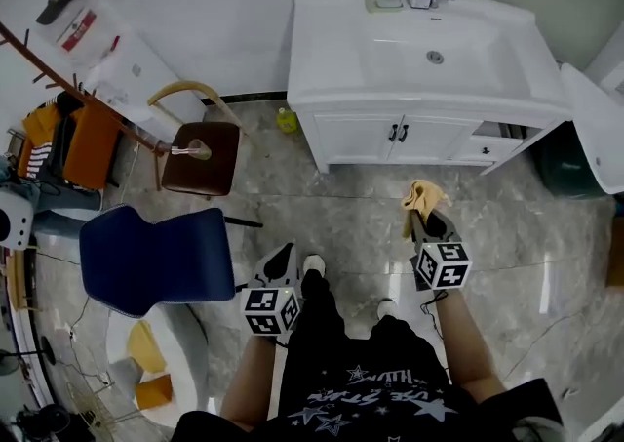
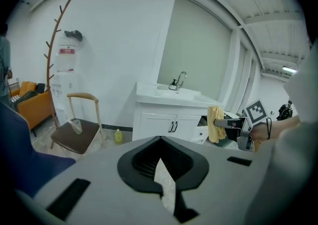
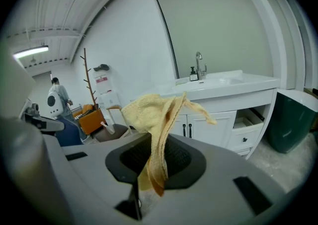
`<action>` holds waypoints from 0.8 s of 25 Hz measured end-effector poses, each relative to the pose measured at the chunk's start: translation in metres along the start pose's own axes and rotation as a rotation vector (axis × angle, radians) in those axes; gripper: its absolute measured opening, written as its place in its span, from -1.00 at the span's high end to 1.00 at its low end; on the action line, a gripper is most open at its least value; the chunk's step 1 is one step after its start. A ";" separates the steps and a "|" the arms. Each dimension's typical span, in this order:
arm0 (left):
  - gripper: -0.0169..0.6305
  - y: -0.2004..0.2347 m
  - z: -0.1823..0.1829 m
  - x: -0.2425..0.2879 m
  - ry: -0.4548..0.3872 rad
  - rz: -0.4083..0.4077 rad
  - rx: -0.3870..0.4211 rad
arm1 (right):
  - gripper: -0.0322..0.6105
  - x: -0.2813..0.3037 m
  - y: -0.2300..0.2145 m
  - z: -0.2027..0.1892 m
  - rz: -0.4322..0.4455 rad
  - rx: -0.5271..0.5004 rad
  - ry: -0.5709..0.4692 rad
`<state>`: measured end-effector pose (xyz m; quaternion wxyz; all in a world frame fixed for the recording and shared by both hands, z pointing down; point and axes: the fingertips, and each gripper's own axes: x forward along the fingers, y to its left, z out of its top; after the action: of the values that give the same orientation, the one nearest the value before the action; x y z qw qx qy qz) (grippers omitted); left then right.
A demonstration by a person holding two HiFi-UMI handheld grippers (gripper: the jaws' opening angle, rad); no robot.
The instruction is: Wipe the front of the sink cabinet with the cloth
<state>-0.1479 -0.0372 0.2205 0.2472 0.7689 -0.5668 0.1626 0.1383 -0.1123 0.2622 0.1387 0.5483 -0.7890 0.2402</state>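
Note:
The white sink cabinet (image 1: 363,137) stands against the far wall, with two doors and an open drawer (image 1: 492,144) at its right end. My right gripper (image 1: 427,223) is shut on a yellow cloth (image 1: 421,197), held in the air some way short of the cabinet front. In the right gripper view the cloth (image 3: 154,114) droops from the jaws of the right gripper (image 3: 149,172), with the cabinet (image 3: 208,119) beyond it. My left gripper (image 1: 281,260) hangs lower left, shut and holding nothing. The left gripper (image 2: 163,179) faces the cabinet (image 2: 164,124) from farther back.
A wooden chair with a brown seat (image 1: 200,157) and a blue chair (image 1: 156,250) stand left of me. A small yellow bottle (image 1: 286,120) sits on the floor by the cabinet's left corner. A dark green bin (image 1: 570,169) is right of the cabinet. A coat rack (image 1: 78,89) leans at left.

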 end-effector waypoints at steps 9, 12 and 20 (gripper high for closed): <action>0.90 0.108 0.043 0.110 0.027 -0.144 0.172 | 0.66 0.123 0.054 0.013 -0.186 0.065 -0.016; 0.90 0.127 0.049 0.131 0.020 -0.167 0.198 | 0.66 0.160 0.070 0.018 -0.181 0.055 -0.019; 0.90 0.143 0.018 0.160 0.004 -0.143 0.149 | 0.66 0.212 0.073 -0.007 -0.106 0.029 -0.033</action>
<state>-0.2361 -0.2074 0.3185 0.2015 0.8234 -0.4963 0.1875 -0.0064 -0.2571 0.3541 0.1300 0.5954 -0.7573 0.2348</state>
